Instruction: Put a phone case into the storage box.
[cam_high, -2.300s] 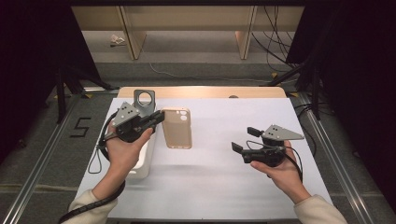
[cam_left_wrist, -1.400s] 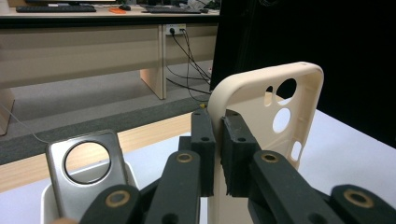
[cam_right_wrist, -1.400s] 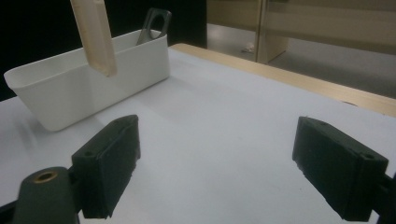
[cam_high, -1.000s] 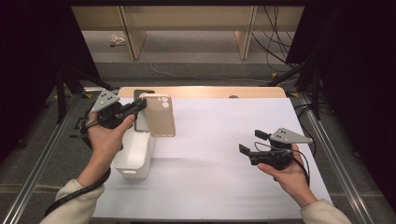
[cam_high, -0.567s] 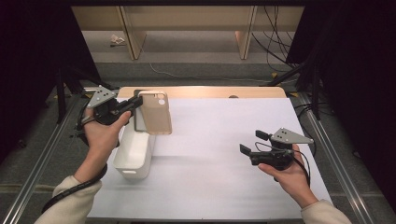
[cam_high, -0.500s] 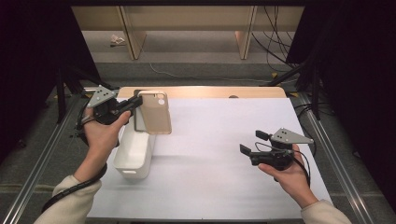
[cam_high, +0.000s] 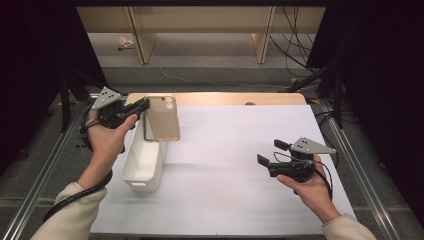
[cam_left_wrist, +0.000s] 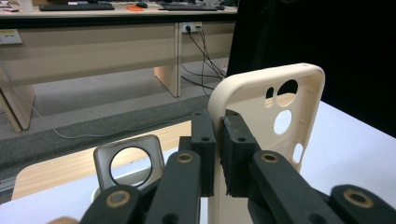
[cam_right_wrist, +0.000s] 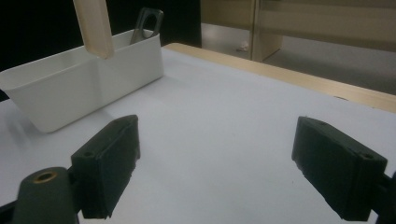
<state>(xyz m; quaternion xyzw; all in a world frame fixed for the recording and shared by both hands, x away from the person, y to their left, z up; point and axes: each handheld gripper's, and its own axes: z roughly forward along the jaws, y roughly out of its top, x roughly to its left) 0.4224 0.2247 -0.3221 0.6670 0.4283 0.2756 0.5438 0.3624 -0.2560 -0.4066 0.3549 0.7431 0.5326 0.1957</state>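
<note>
Overhead, white table (cam_high: 230, 165), grey floor (cam_high: 210, 75), wooden, perhaps desk, legs (cam_high: 137, 35)

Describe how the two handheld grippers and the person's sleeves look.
Both the left gripper and the right gripper are black, each with two blocky jaws on hinged links with brass-coloured pivot pins, and each carries a grey three-cornered plate on top. A black cable trails from each. The person's sleeves are light cream.
</note>
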